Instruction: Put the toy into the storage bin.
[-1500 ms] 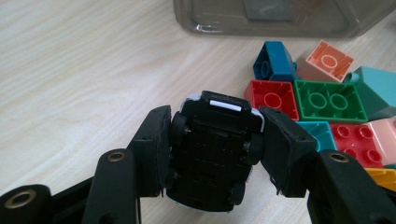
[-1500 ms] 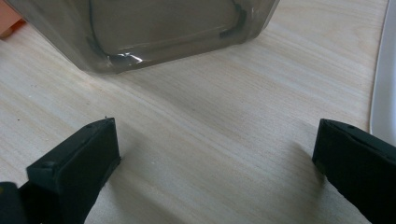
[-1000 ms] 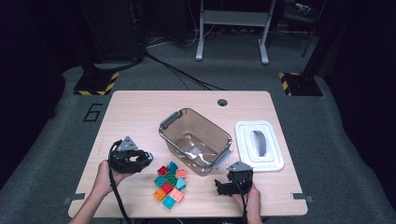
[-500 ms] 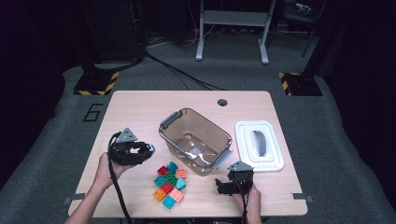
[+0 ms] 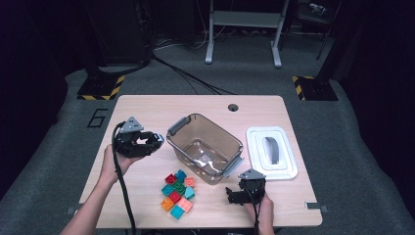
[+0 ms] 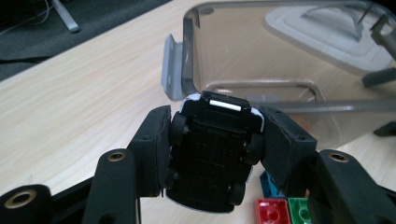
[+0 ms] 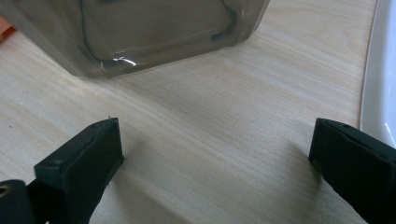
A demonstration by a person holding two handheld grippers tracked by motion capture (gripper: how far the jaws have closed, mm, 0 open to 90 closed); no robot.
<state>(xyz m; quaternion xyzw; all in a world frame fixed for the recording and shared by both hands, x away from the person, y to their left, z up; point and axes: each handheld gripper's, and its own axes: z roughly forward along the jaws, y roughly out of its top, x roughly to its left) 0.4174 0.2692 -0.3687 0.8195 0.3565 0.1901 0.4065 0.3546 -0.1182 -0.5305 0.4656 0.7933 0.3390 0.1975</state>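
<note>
At worktop left, beside bin's near-left corner: my left gripper (image 6: 212, 154) clamps toy car (image 6: 212, 149) across its sides, underside facing camera, nose toward clear bin (image 5: 204, 154). My right gripper (image 5: 235, 195) rests near front edge, spread wide, holding nothing, between bin and white lid (image 5: 271, 152). Bin looks empty; coloured blocks (image 5: 177, 194) clustered in front of it. Risk, my judgement: grip sits on wheels, car may roll or twist free over bin rim; low approach could knock bin latch (image 6: 171, 70).
</note>
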